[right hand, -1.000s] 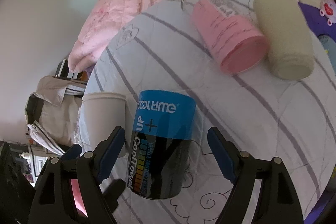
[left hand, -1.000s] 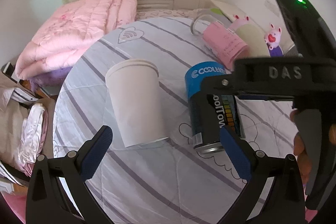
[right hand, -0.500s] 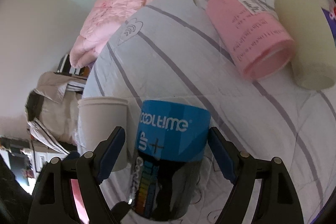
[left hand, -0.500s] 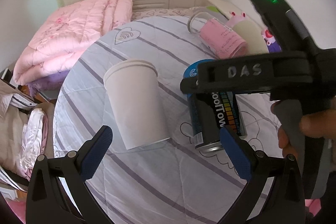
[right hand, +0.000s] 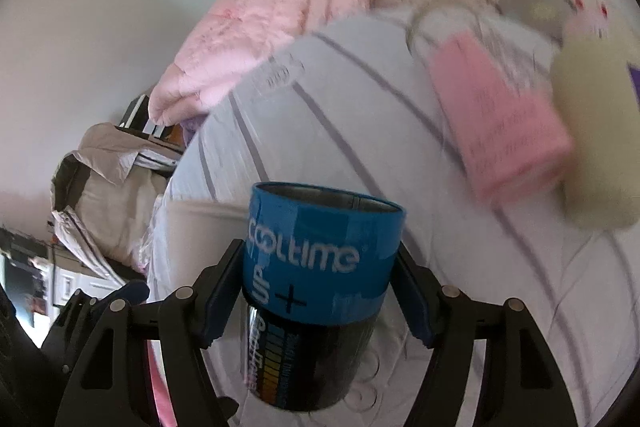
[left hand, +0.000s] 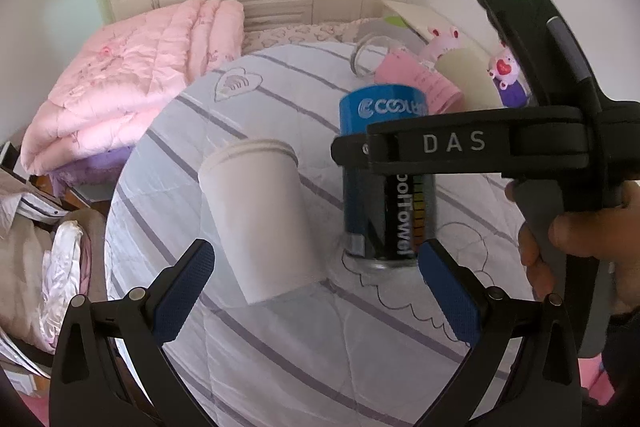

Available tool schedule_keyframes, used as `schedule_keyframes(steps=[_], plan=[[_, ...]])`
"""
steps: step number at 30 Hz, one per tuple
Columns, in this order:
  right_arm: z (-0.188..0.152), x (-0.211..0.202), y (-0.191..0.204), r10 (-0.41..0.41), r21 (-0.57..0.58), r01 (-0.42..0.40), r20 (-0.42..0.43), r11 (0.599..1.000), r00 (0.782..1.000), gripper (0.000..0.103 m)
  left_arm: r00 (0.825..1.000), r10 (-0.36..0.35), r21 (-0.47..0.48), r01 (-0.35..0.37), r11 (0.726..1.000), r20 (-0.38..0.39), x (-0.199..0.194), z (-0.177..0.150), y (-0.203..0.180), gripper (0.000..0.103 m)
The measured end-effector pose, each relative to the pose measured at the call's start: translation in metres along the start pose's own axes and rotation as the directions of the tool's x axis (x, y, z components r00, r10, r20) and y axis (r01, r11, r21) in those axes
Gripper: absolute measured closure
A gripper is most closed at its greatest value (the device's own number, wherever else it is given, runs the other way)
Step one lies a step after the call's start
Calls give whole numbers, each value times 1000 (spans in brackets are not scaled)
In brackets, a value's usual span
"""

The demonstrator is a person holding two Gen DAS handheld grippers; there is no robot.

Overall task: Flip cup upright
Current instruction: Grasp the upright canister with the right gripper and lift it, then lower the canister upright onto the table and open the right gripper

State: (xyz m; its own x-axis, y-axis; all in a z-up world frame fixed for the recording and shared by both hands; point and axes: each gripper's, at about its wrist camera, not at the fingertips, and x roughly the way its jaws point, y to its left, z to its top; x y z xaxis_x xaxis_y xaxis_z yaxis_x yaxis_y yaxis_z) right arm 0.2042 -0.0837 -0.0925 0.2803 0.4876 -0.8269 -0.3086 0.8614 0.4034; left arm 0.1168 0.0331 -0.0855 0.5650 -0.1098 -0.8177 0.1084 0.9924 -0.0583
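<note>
The blue and black "Cooltime" cup (right hand: 320, 291) stands on the striped bedsheet with its blue end up. My right gripper (right hand: 320, 295) is shut on its blue band, one pad on each side. In the left wrist view the same cup (left hand: 384, 187) stands right of center, with the right gripper's black body across it. A white paper cup (left hand: 260, 215) stands upside down to the left of it. My left gripper (left hand: 316, 291) is open and empty, low in front of both cups, touching neither.
A pink cup (left hand: 416, 83) and a beige cup (left hand: 468, 79) lie on their sides at the far right of the striped sheet (left hand: 280, 347), with a clear glass (left hand: 368, 55) behind. A folded pink quilt (left hand: 132, 83) lies at the back left. The bed edge drops off at the left.
My right gripper moved in around the blue cup and closed on its blue band. The left gripper stayed open and hardly moved.
</note>
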Motion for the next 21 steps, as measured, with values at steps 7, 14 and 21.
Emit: schedule_keyframes(steps=[7,14,21], plan=[[24,2,25,-111,-165,132,134,977,985,33,1000,0,-36,1,999,16,1,11,11,0],[36,8,44,-156,-277,242,299,930,941,33,999,45,-66,-44,997,14,11,16,15,0],[37,16,49,-169,-317,279,333,907,928,34,995,95,-84,-95,992,-9,24,19,19,0]])
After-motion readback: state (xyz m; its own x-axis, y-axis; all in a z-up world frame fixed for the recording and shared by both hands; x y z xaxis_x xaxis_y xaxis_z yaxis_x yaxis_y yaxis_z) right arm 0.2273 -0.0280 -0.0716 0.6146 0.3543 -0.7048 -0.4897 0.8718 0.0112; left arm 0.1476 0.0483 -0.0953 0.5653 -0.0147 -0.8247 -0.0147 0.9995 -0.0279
